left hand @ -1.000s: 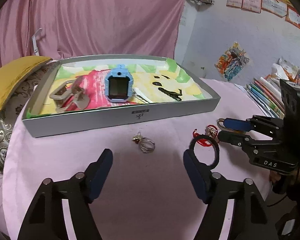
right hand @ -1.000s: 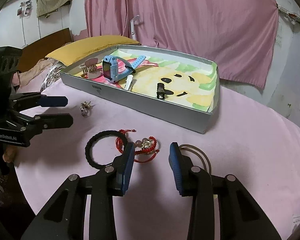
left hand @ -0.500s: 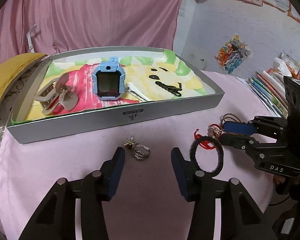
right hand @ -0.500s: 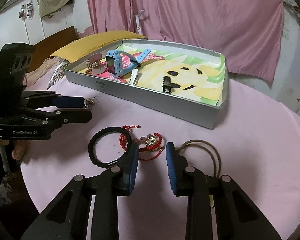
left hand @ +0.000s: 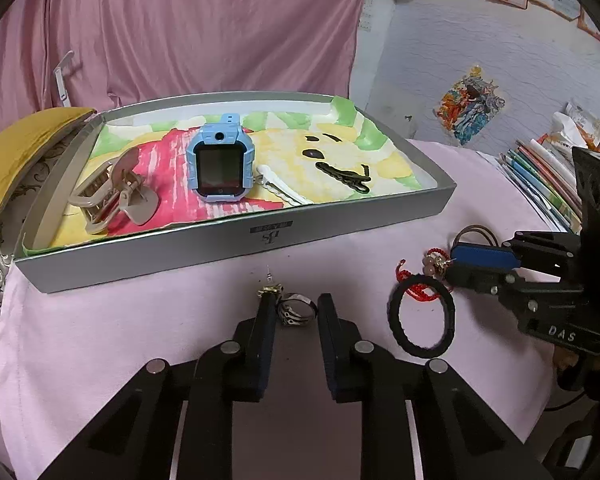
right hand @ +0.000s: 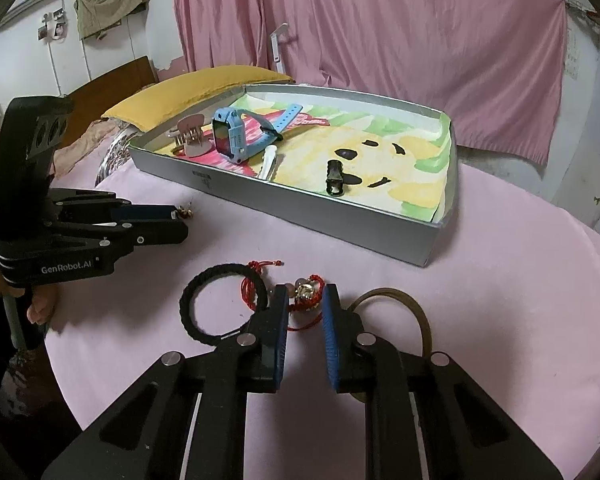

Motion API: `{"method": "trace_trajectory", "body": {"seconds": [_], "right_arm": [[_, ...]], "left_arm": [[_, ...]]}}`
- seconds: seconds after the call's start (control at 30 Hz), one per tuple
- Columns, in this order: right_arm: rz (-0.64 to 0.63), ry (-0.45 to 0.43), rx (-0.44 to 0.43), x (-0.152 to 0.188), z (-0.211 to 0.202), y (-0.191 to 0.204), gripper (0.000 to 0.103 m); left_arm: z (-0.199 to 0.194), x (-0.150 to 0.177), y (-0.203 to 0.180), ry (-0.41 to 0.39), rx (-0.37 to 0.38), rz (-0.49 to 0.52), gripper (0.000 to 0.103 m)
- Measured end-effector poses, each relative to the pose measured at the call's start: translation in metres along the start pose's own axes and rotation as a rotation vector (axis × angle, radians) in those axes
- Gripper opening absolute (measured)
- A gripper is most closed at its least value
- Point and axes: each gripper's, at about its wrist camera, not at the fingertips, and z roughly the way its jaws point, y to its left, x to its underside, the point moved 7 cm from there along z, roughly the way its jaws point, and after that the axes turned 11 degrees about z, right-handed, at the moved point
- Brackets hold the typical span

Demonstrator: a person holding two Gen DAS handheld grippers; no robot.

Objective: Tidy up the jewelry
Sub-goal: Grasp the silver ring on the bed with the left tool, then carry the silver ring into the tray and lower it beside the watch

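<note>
On the pink cloth lies a silver ring [left hand: 296, 312] with a small gold stud [left hand: 269, 290] beside it. My left gripper [left hand: 296, 308] straddles the ring, its jaws closing, and a thin gap shows at the pads. A red cord bracelet with a gold charm [right hand: 306, 292] lies between the tips of my right gripper [right hand: 305, 300], whose jaws are also closing. A black braided band [right hand: 188, 308] lies left of it, a brown elastic [right hand: 416, 308] right. The grey tray [left hand: 236, 240] holds a blue watch [left hand: 220, 164], a beige claw clip [left hand: 112, 196], and white [left hand: 280, 190] and black [left hand: 344, 176] clips.
A yellow cushion [left hand: 24, 148] sits left of the tray. Books [left hand: 540, 176] are stacked at the table's right edge. A pink curtain [right hand: 380, 40] hangs behind. A person's hand [right hand: 40, 304] holds the left gripper's handle at the table's near left edge.
Both grippers' jaws have narrowed a lot. The left gripper has come down and forward until its fingers flank the ring. The right gripper's fingers have drawn in around the red bracelet's charm.
</note>
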Motion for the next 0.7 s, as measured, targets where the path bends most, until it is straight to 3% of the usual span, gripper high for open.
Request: {"method": "trace_trajectory", "body": {"seconds": [0.3,0.7], "right_arm": [[-0.012,0.012,-0.005,0.000,0.003,0.002,0.001],[-0.035,-0.093,0.004,-0.005,-0.021,0.004,0.001]], "left_arm": [[0.000,0.000,-0.001,-0.002,0.008,-0.001,0.020],[-0.015,0.005,-0.007,-0.060,0.014,0.023,0.020]]}}
